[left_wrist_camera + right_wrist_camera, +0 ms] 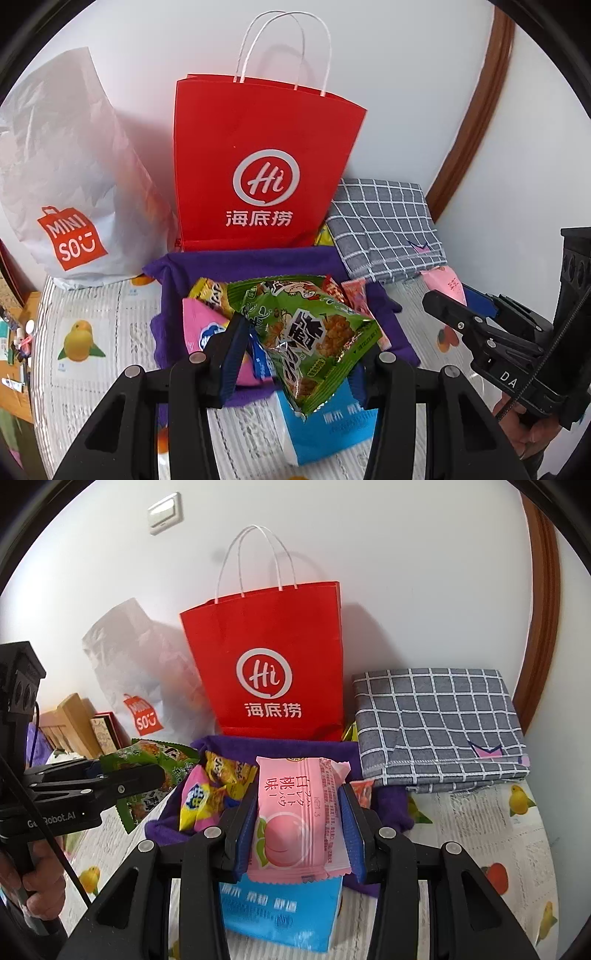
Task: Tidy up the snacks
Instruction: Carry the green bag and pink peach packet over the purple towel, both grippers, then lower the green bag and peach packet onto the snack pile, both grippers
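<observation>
White wall fills the background of the left wrist view, with a brown curved frame (476, 122) at the right and a fruit-printed table cover (92, 332) below. Against the wall stands a red paper bag (258, 166) with white handles, a white plastic bag (62, 177) leaning just to its left and a folded grey checked cloth (384, 229) to its right. In front of the red bag lies a purple cloth (251, 266) heaped with snack packets. The left gripper (299, 365) is partly closed, its blue pads pressing on a green snack packet (314, 339) held above that heap, with a blue tissue pack (328, 432) on the table below. At the right edge the right gripper (454, 306) shows side-on, with a pink snack packet (445, 286) between its fingers. From the right wrist view, the same wall carries a light switch (165, 513), and the red paper bag (269, 657) stands in the middle with the checked cloth (439, 723) to its right. The right gripper (299, 827) is likewise partly closed, clamping the pink snack packet (295, 819), printed with a peach, upright between its blue pads, above the blue tissue pack (280, 915) and just before the purple cloth (221, 747). At the left the left gripper (147, 775) holds the green snack packet (155, 764), with a hand (37, 871) on its handle.
</observation>
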`<action>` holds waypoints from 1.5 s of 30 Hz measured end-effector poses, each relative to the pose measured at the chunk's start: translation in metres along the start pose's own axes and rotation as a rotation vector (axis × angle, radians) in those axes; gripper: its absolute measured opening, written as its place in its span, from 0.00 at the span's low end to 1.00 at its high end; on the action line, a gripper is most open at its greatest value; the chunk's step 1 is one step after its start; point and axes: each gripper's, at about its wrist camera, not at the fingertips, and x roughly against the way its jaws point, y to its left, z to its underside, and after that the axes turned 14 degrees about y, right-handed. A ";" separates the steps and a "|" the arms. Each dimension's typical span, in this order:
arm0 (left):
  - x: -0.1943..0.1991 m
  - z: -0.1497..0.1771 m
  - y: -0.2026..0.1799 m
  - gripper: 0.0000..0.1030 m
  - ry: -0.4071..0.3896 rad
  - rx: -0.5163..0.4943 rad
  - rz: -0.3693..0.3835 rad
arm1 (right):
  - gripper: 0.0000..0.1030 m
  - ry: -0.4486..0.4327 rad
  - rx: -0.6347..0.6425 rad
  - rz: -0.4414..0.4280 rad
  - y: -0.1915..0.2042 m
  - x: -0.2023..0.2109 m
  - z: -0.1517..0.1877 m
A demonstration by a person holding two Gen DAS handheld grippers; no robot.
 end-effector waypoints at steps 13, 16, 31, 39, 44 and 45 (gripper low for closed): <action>-0.033 -0.035 0.022 0.44 -0.001 0.040 0.011 | 0.41 -0.007 -0.001 -0.033 0.003 -0.039 -0.045; -0.040 -0.039 0.028 0.44 -0.004 0.050 0.004 | 0.41 -0.005 0.003 -0.039 0.003 -0.049 -0.054; -0.081 -0.037 0.041 0.44 0.059 0.074 -0.012 | 0.41 0.102 -0.020 -0.055 -0.006 -0.105 -0.063; -0.087 -0.038 0.040 0.44 0.073 0.073 -0.024 | 0.41 0.101 -0.032 -0.052 -0.017 -0.104 -0.065; -0.089 -0.039 0.042 0.44 0.079 0.075 -0.025 | 0.41 0.105 -0.026 -0.042 -0.019 -0.104 -0.064; -0.090 -0.039 0.042 0.44 0.080 0.077 -0.025 | 0.41 0.106 -0.025 -0.042 -0.019 -0.104 -0.064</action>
